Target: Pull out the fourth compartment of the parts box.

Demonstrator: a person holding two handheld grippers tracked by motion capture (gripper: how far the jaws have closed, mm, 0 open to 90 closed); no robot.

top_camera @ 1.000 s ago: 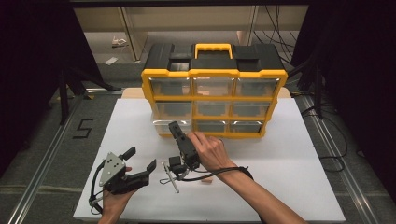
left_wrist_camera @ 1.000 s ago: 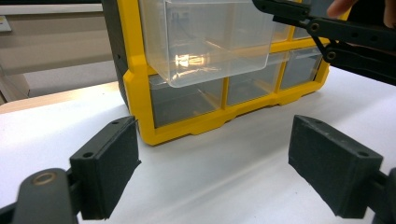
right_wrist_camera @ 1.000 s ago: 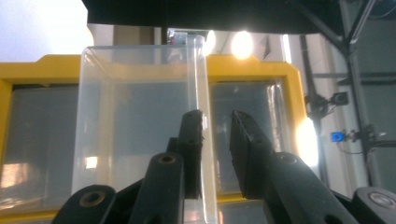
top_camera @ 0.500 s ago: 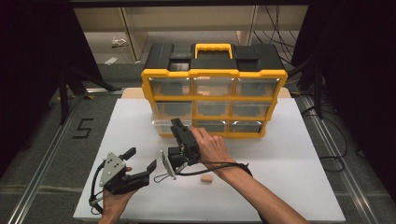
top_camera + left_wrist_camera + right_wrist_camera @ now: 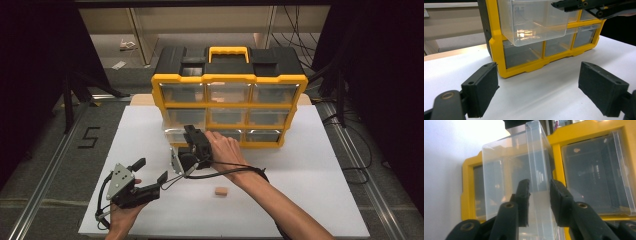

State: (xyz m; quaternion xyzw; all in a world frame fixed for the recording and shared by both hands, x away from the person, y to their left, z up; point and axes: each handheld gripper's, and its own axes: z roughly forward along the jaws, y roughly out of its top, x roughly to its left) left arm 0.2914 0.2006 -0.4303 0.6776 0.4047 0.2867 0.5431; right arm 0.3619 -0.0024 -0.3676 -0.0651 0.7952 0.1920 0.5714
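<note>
A yellow-and-black organizer [image 5: 230, 80] with clear drawers stands at the back of the white board. Its left middle drawer [image 5: 174, 134] is pulled partway out. In the left gripper view the drawer [image 5: 531, 22] juts over the bottom row. My right gripper [image 5: 190, 131] meets the drawer's front. In the right gripper view, my right gripper [image 5: 539, 192] has just been closing, and its pads press on the drawer's thin clear wall [image 5: 537, 157]. My left gripper [image 5: 151, 170] rests open near the board's front left, its jaws [image 5: 539, 92] empty and aimed at the organizer [image 5: 496, 50].
A small tan block [image 5: 220, 191] lies on the white board [image 5: 325, 165] beside the right forearm. A black "5" mark [image 5: 87, 137] sits on the grey floor left of the board. Metal rails run along both sides.
My right gripper has lifted a little at the drawer front and rolled, its rear end swinging up off the board. The left gripper has not moved.
</note>
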